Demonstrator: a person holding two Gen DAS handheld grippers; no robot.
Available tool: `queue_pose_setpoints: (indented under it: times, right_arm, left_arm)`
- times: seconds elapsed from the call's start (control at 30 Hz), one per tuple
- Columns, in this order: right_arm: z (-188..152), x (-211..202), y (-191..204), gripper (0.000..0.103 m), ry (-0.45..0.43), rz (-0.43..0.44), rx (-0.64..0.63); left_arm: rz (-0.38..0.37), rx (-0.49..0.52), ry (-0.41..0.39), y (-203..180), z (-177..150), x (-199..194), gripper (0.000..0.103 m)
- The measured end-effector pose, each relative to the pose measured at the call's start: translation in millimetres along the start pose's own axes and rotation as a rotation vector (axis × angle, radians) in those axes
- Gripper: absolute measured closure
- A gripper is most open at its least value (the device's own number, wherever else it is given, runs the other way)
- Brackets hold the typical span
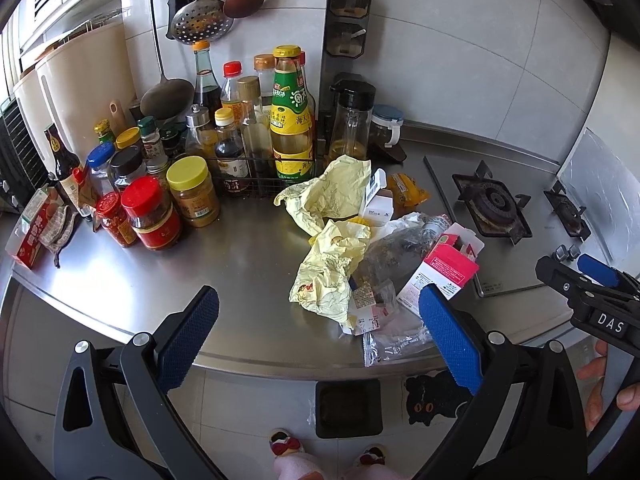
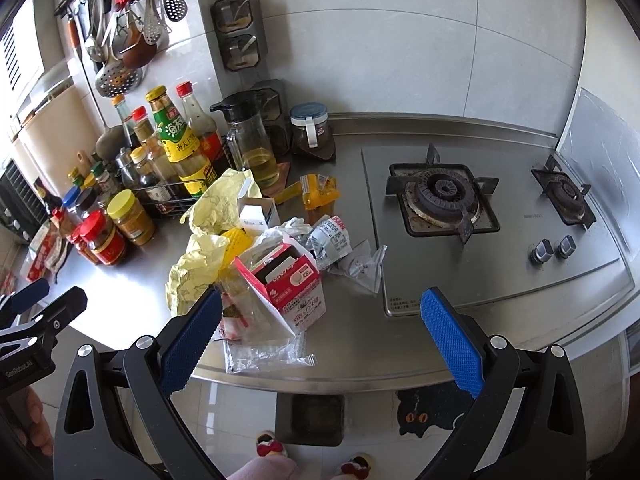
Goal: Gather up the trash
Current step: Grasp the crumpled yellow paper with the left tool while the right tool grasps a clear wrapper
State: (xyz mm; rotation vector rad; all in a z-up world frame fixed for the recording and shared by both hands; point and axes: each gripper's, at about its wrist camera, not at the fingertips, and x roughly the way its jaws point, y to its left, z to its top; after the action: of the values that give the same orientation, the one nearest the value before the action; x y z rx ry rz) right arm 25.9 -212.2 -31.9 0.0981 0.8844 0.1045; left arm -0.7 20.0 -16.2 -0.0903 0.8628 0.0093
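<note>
Nothing collected yet: your left gripper (image 1: pixel 316 344) and right gripper (image 2: pixel 320 344) both wide open, empty. Trash pile (image 1: pixel 352 248) on surface (image 1: pixel 240 256) near front edge; bin (image 1: pixel 348 408) below on floor.

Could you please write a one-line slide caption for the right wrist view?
Open right gripper hovers at the steel counter edge before a trash pile: pink carton, yellow wrappers, clear plastic.

My left gripper (image 1: pixel 318 334) and right gripper (image 2: pixel 320 338) match: black angular frames with triangular cut-outs, silver round screws, blue cross-hatched finger pads (image 1: pixel 450 340). White lettering reads "DAS" on one body, "GenRobot.AI" on the other. I wear pink slippers (image 1: pixel 286 446) with red bows.
</note>
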Motion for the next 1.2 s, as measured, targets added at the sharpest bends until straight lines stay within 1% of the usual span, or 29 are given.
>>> queue_pose_setpoints:
  times: [0.17,0.3,0.37,0.43,0.63,0.73,0.8,0.87,0.93,1.03,1.1,1.13,1.17,1.2]
  right_arm:
    - [-16.8,22.3,0.3,0.003,0.056,0.029,-0.026]
    - [-33.4,39.2,8.5,0.005,0.095,0.063,-0.064]
    - [-41.1,49.1,10.6,0.01,0.117,0.088,-0.059]
    - [-48.9,60.3,11.9,0.013,0.138,0.095,-0.052]
    - [-70.4,92.4,10.1,0.022,0.196,0.121,-0.025]
    - [-78.3,105.9,9.7,0.025,0.209,0.132,-0.01]
    - [-81.8,115.0,10.6,0.028,0.216,0.138,0.0]
    - [-84.9,123.8,9.1,0.036,0.219,0.15,0.016]
    - [-85.9,130.1,7.8,0.039,0.217,0.162,0.039]
    - [-85.7,139.8,7.6,0.039,0.227,0.167,0.052]
    - [-86.4,145.4,6.9,0.044,0.24,0.182,0.067]
    - [-87.4,147.5,7.0,0.049,0.248,0.191,0.074]
    - [-88.3,149.4,7.5,0.056,0.255,0.198,0.077]
    - [-89.8,151.1,8.4,0.061,0.263,0.2,0.077]
  left_arm:
    - [-0.039,-0.019,0.051,12.0,-5.8,25.7,0.008]
    - [-0.048,-0.014,0.063,18.5,-7.5,45.1,0.008]
    - [-0.048,0.008,0.059,17.7,-8.4,54.9,0.009]
    - [-0.066,0.035,0.056,16.4,-8.7,65.9,0.01]
    - [-0.118,0.092,0.092,9.2,-10.6,101.4,0.016]
    - [-0.129,0.107,0.113,6.9,-10.2,117.0,0.021]
    - [-0.141,0.105,0.128,7.2,-9.8,126.4,0.026]
    - [-0.151,0.103,0.143,7.5,-9.6,135.3,0.03]
    - [-0.165,0.104,0.157,6.9,-10.4,143.5,0.035]
    - [-0.178,0.111,0.176,5.5,-13.4,154.3,0.039]
    - [-0.194,0.107,0.191,5.9,-14.9,160.5,0.048]
    - [-0.203,0.102,0.198,6.4,-15.5,163.0,0.051]
    - [-0.209,0.1,0.202,7.1,-15.9,165.2,0.052]
    - [-0.213,0.099,0.201,7.0,-15.7,167.0,0.055]
